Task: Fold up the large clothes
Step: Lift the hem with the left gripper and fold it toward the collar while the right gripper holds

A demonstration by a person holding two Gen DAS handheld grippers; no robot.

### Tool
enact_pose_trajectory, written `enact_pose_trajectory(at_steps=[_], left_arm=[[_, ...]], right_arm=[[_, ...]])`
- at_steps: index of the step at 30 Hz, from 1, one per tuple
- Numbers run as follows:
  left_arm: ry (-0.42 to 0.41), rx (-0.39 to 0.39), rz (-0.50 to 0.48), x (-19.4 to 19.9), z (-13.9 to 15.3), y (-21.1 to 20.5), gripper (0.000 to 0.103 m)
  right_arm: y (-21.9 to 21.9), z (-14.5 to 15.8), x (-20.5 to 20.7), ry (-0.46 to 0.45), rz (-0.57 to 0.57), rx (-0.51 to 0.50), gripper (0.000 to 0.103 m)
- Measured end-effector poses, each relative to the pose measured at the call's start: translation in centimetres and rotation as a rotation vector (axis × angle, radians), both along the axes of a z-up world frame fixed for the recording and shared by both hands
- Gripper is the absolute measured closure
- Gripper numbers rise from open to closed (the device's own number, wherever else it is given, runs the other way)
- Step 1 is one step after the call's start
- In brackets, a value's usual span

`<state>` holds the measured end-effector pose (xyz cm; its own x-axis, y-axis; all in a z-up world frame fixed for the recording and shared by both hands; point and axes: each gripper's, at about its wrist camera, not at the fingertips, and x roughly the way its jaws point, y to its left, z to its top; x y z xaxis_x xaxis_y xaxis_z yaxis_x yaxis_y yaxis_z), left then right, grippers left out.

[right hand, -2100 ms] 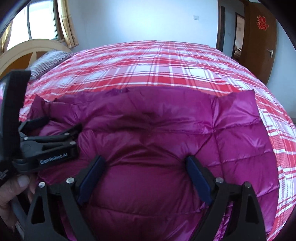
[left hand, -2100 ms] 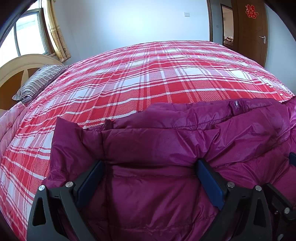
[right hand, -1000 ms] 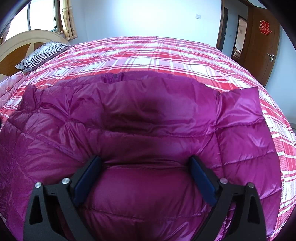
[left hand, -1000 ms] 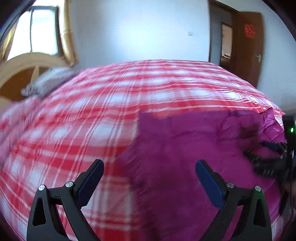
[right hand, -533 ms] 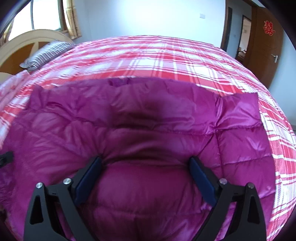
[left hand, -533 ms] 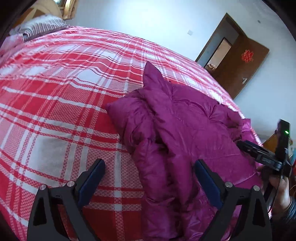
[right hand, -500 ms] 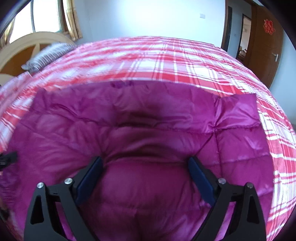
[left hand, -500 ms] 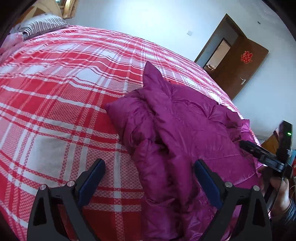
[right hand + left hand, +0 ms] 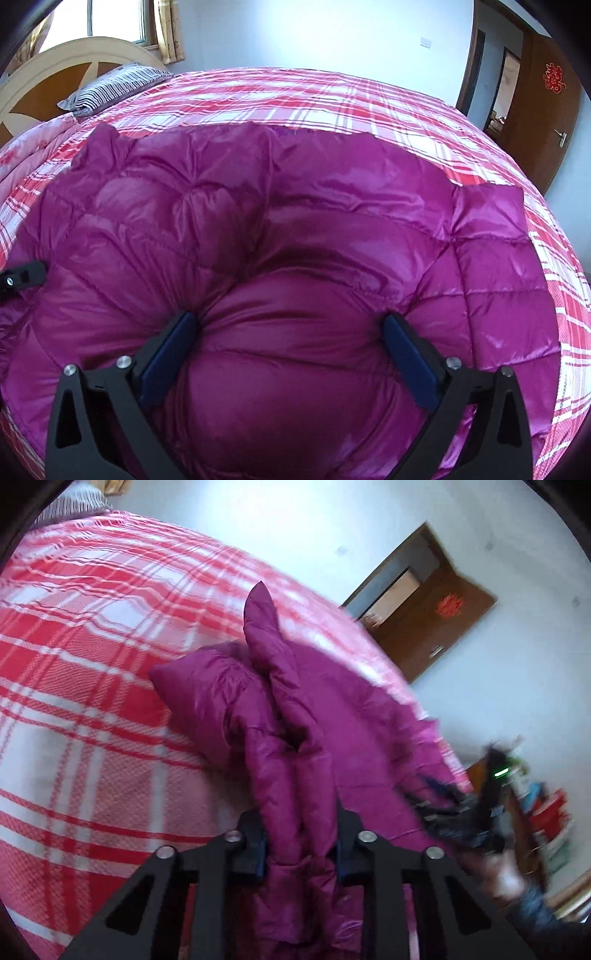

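Note:
A magenta quilted down jacket lies spread on the red and white plaid bed cover. In the left wrist view a raised fold along the jacket's left edge runs back between the fingers of my left gripper, whose jaws are closing and pinch that fold. My right gripper rests on the jacket's middle with its jaws opening wide; padded fabric bulges up between the pads, not pinched. The right gripper also shows blurred at the jacket's far side, held by a hand.
A striped pillow and a wooden headboard stand at the bed's far left. A brown door with a red ornament is open at the right. Plaid cover lies bare to the left of the jacket.
The left gripper's jaws went from wide open to pinched on the jacket's edge fold, and its view rolled and dipped. The right gripper stayed on the jacket's middle.

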<state>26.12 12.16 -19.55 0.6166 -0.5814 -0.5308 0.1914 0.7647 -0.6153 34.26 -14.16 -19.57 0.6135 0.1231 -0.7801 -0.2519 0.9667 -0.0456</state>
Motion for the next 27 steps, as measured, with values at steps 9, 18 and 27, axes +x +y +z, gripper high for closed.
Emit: enact_pose_trajectory(at_steps=[9, 18, 27], left_arm=[[-0.221, 0.001, -0.144, -2.0, 8.2, -6.3, 0.078], [-0.394, 0.045, -0.339, -1.5, 13.8, -16.3, 0.078], [-0.399, 0.139, -0.441, -0.1, 9.5, -25.3, 0.078]], right_arm=[[-1.6, 0.1, -0.3, -0.018, 0.016, 0.135, 0.000], [-3.4, 0.9, -0.5, -0.016, 0.038, 0.224, 0.002], [-16.0, 5.1, -4.0, -0.017, -0.069, 0.363, 0.004]])
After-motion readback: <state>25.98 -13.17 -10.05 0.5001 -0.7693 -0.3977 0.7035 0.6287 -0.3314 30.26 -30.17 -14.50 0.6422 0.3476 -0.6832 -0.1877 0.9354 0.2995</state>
